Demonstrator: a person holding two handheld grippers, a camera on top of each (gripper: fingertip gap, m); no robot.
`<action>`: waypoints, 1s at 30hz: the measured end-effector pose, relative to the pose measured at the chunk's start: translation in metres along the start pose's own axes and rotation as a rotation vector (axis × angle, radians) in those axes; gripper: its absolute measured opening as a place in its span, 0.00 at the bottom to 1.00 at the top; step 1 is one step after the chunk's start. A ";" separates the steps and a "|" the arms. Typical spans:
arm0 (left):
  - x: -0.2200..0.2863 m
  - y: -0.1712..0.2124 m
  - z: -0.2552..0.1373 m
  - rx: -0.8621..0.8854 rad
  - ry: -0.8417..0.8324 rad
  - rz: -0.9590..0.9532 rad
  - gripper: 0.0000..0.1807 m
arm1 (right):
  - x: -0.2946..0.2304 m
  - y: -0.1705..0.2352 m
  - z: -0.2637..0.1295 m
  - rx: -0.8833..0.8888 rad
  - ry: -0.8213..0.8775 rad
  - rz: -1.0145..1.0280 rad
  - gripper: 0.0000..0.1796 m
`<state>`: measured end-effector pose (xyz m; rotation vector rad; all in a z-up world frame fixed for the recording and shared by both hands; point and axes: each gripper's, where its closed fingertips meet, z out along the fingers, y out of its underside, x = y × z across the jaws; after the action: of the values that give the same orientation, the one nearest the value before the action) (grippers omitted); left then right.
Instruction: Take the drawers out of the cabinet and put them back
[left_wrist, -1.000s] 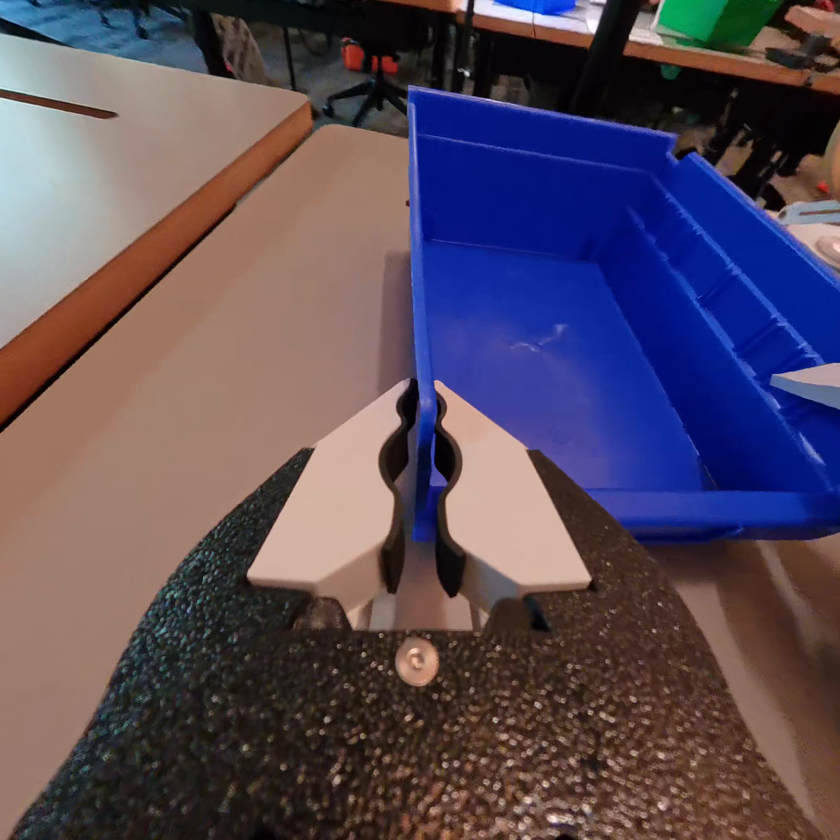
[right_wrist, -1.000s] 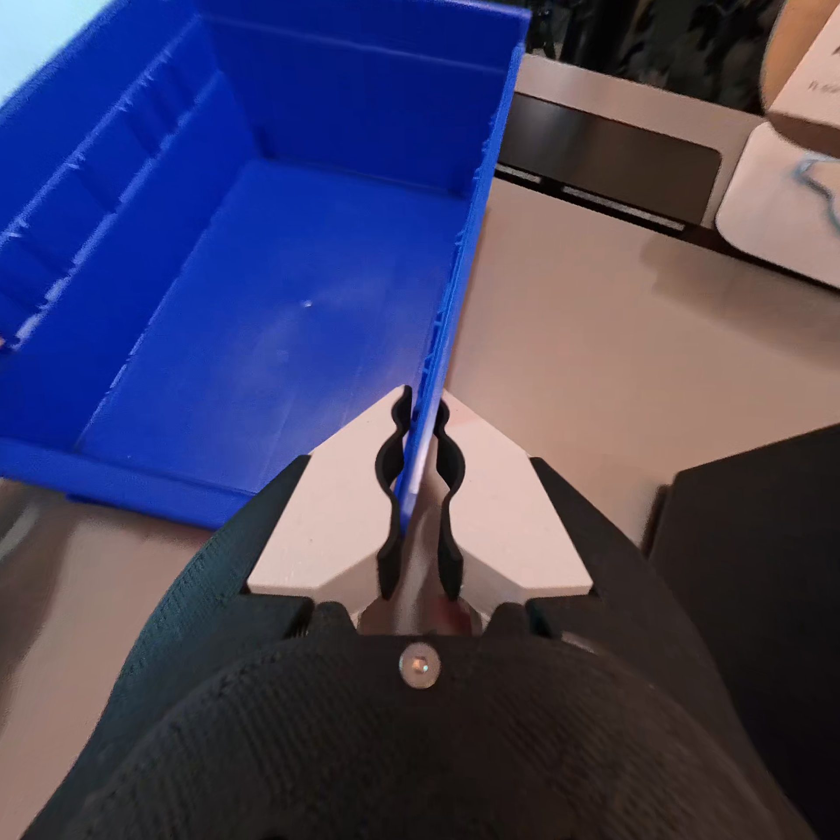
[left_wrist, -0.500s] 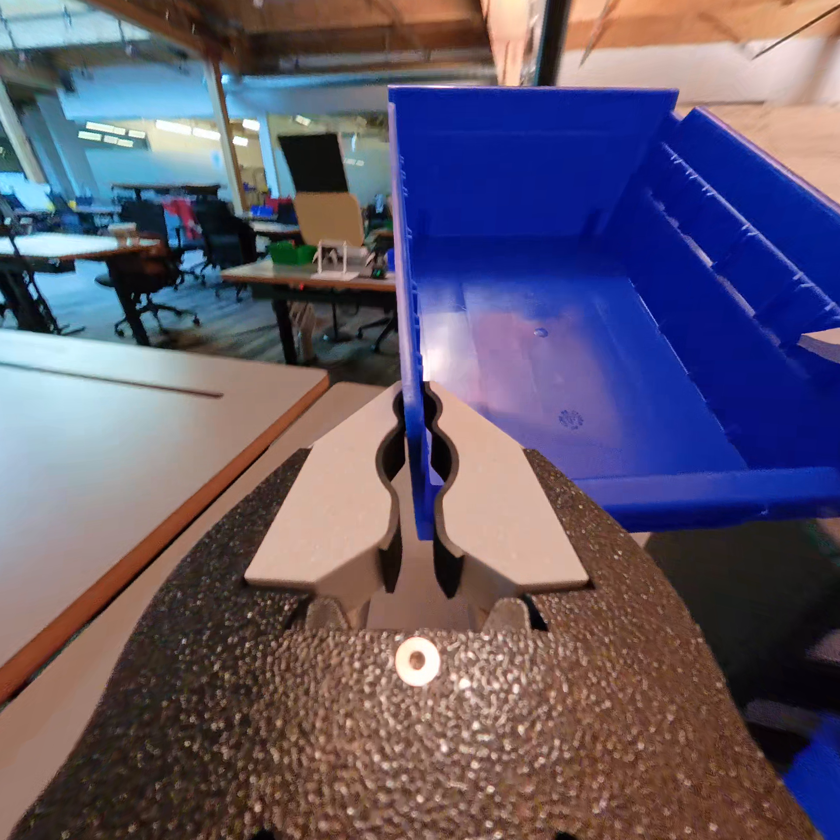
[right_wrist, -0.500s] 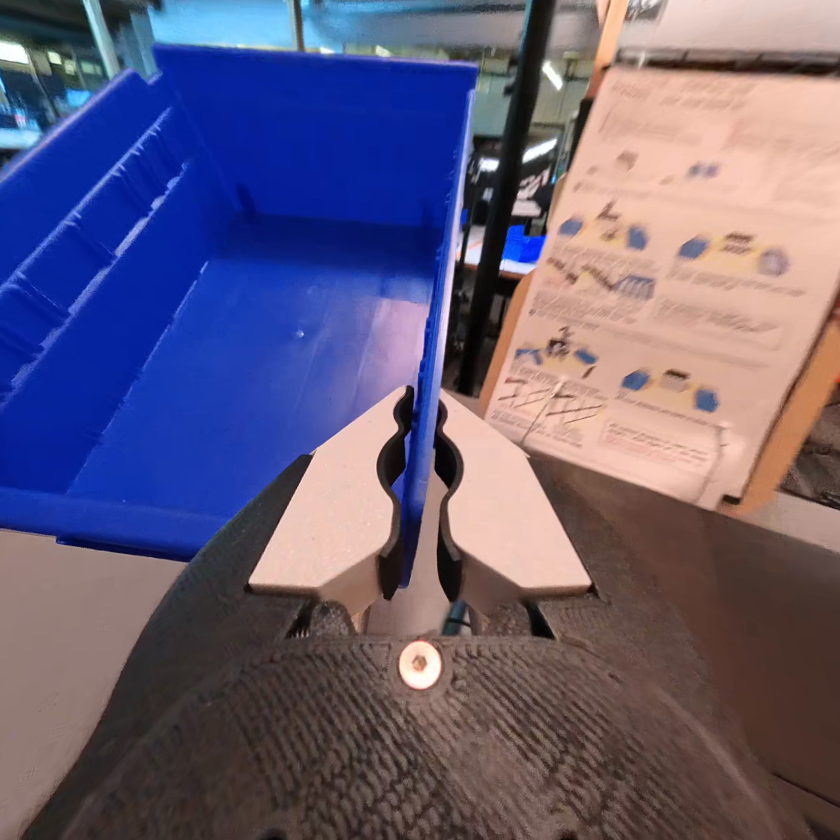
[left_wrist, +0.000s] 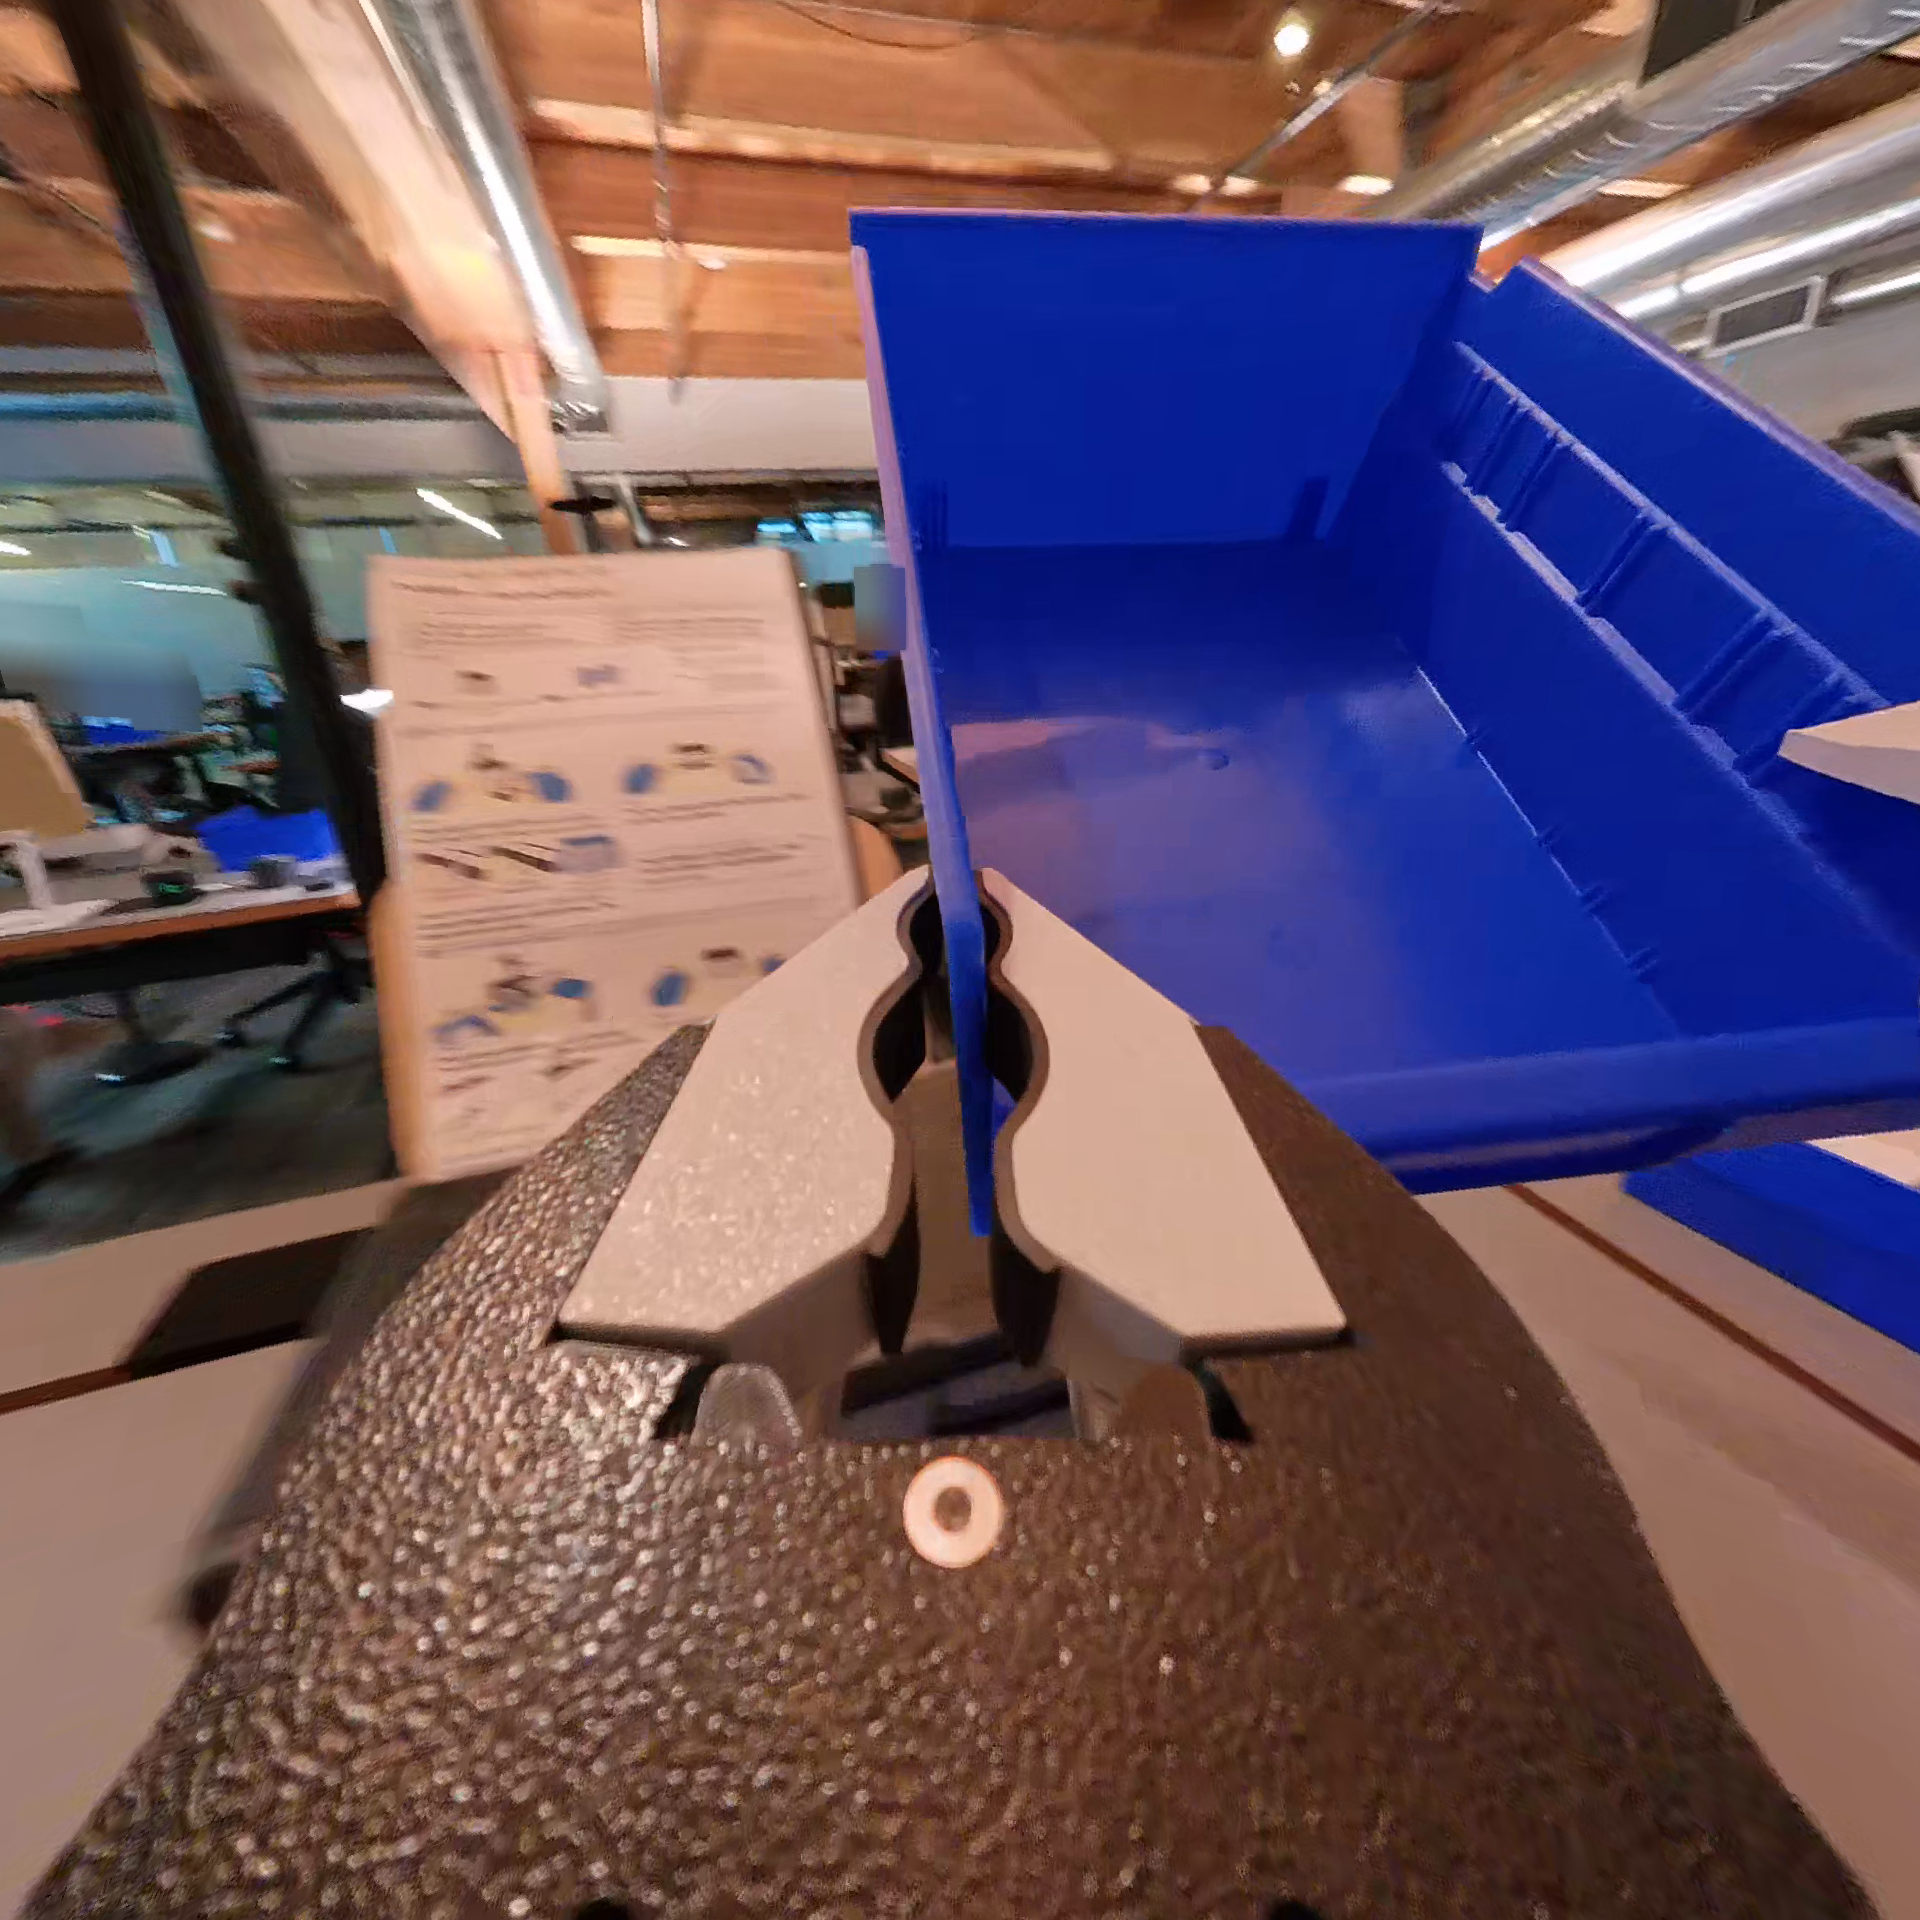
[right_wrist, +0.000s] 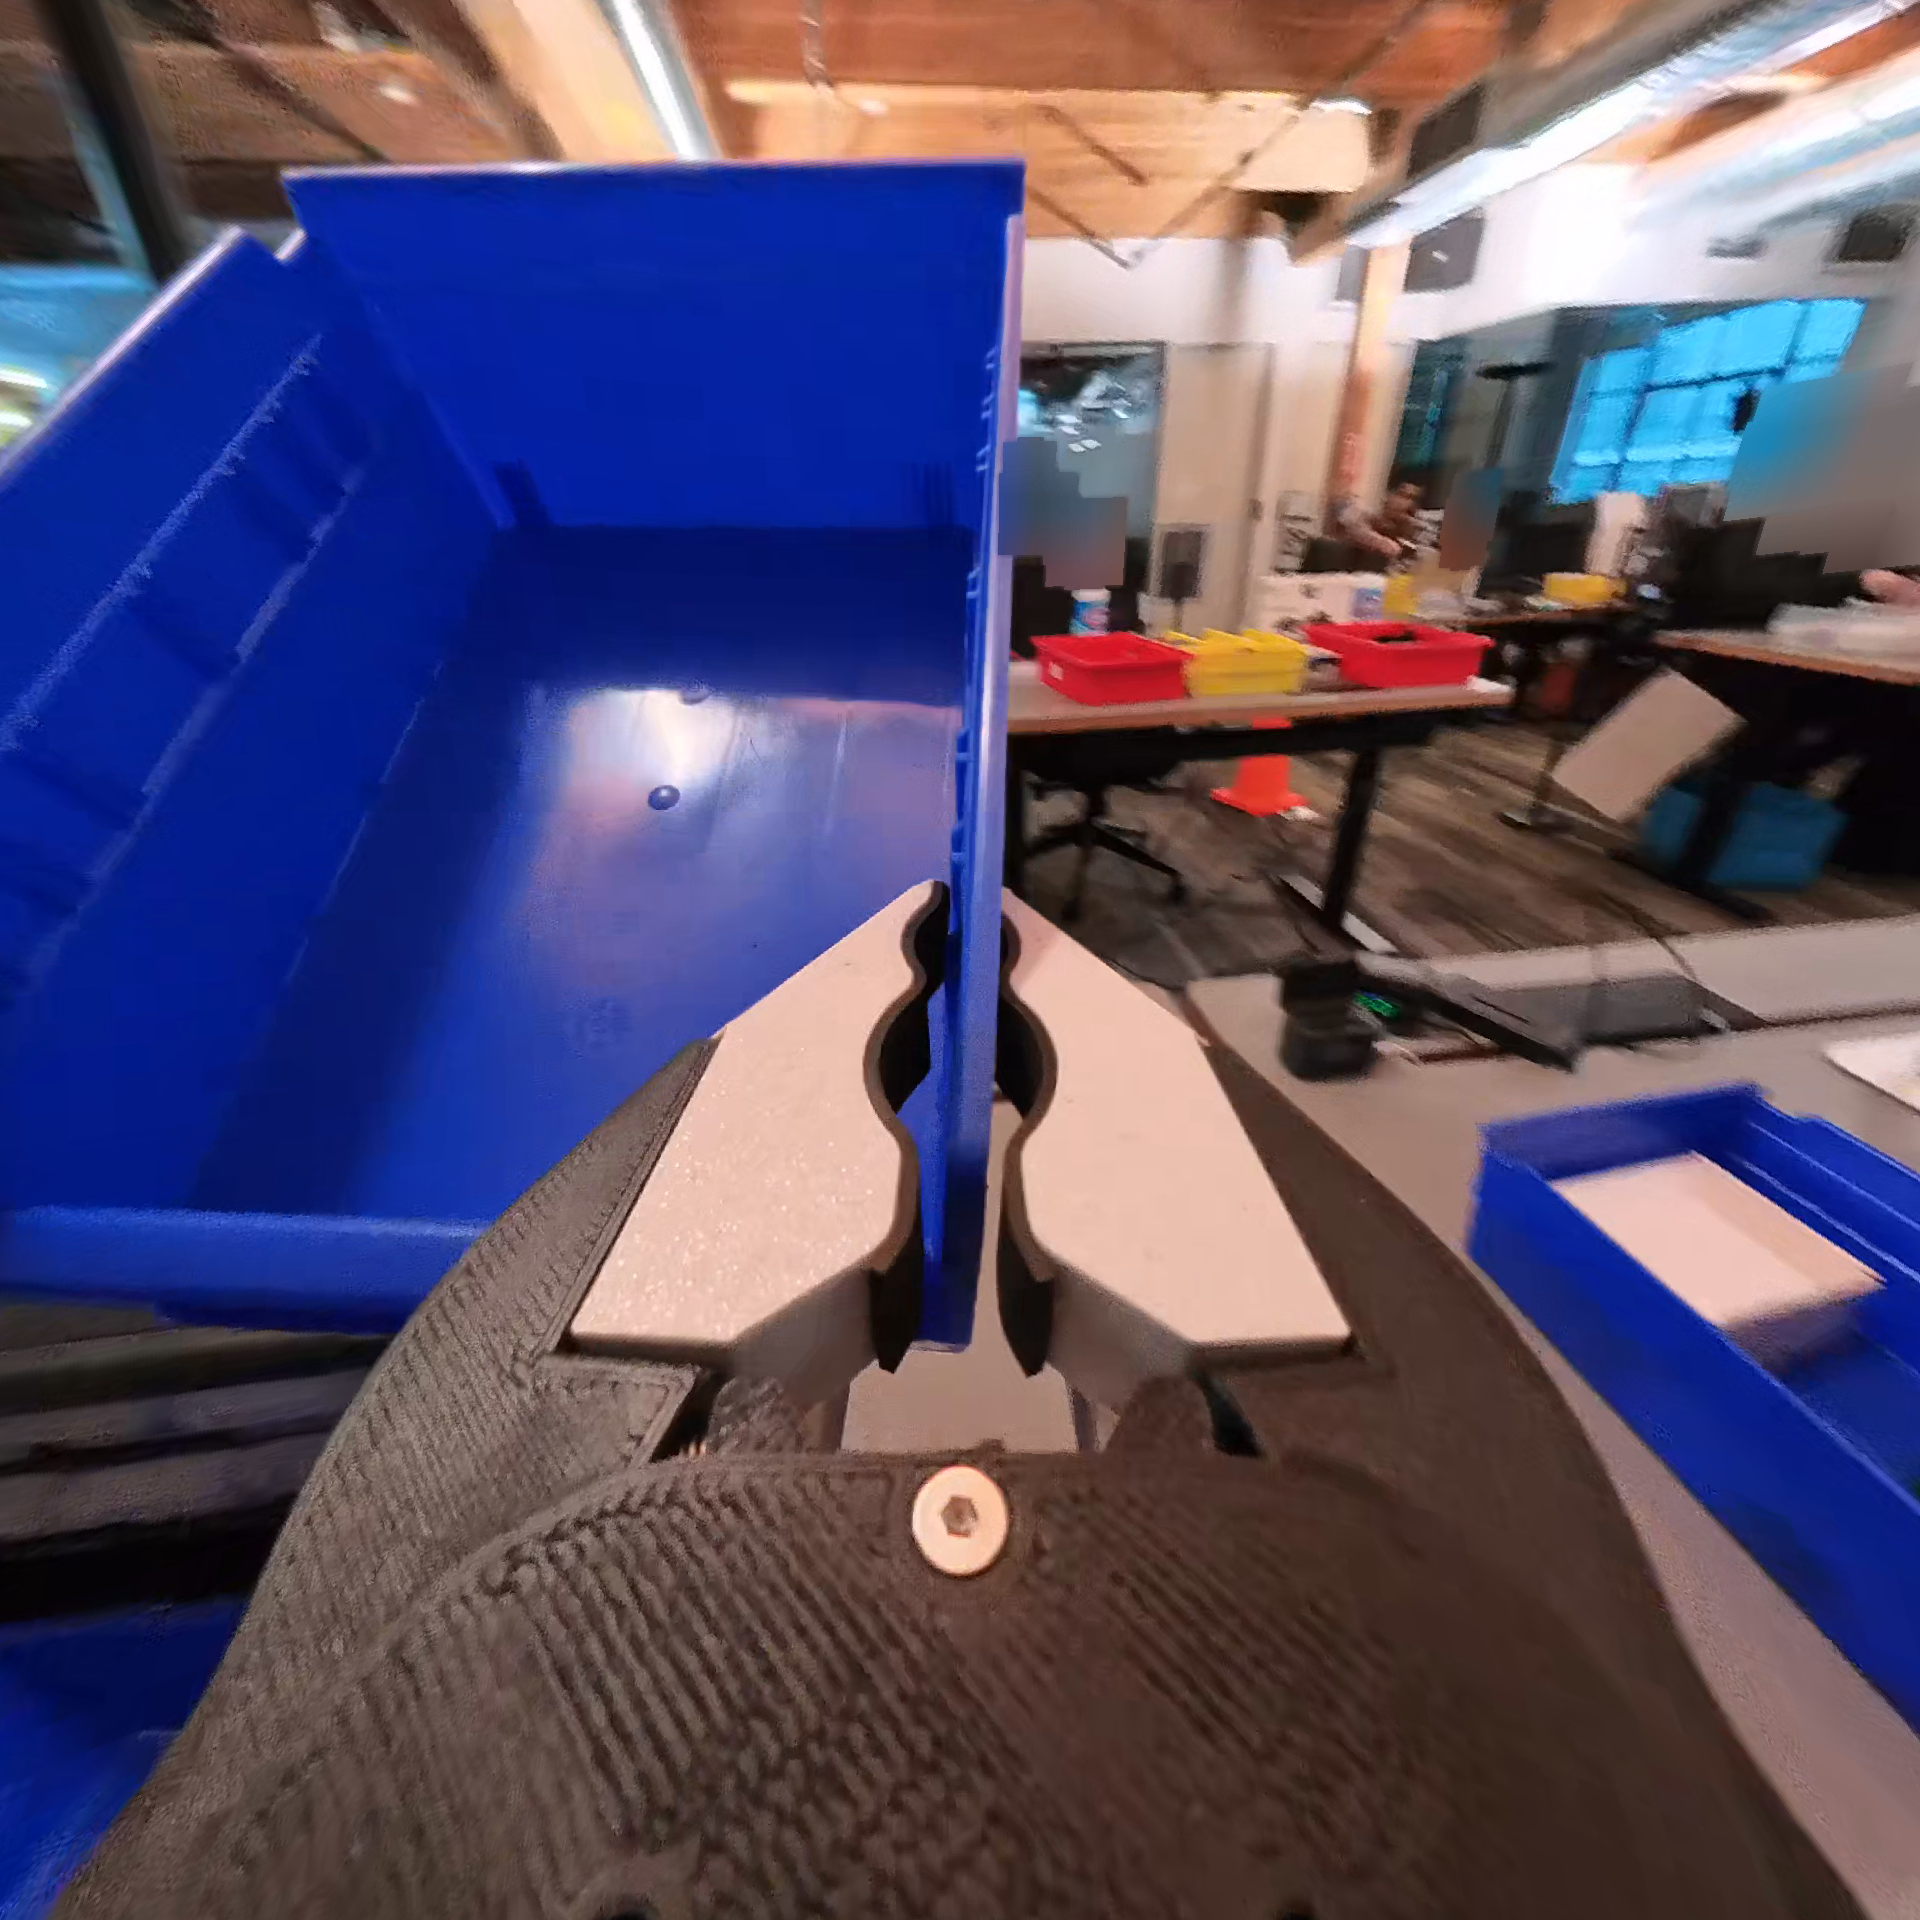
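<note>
An empty blue drawer (left_wrist: 1299, 831) is held up in the air between my two grippers. My left gripper (left_wrist: 956, 914) is shut on the drawer's left side wall. My right gripper (right_wrist: 971, 914) is shut on the drawer's right side wall (right_wrist: 982, 727). The drawer (right_wrist: 520, 831) is tilted, with its far end raised towards the ceiling. The tip of my right gripper's finger (left_wrist: 1860, 743) shows at the right edge of the left wrist view. The cabinet is not in view.
A second blue drawer (right_wrist: 1683, 1309) lies on the grey table (right_wrist: 1714, 1039) at lower right; it also shows in the left wrist view (left_wrist: 1797, 1226). A board with printed pictures (left_wrist: 613, 831) stands at the table's far edge. Tables, red and yellow bins (right_wrist: 1247, 655) and chairs stand behind.
Both grippers have lifted the drawer off the table and swung it round. The view has turned from the tabletop up to the room and ceiling. Both grips are unchanged.
</note>
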<state>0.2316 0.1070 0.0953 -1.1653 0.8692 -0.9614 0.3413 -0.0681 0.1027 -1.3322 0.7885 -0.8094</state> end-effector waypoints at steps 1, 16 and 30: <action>0.027 0.012 0.008 -0.019 0.024 -0.013 0.01 | 0.027 0.008 0.000 -0.019 0.030 0.001 0.01; 0.193 0.257 0.097 -0.569 0.106 -0.069 0.01 | 0.197 0.238 0.092 -0.516 0.119 0.038 0.01; 0.193 0.329 0.134 -0.721 0.117 0.001 0.05 | 0.201 0.316 0.167 -0.645 0.050 0.043 0.02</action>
<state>0.4737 0.0117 -0.2143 -1.7223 1.3724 -0.7306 0.6037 -0.1361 -0.2047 -1.8564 1.1738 -0.5705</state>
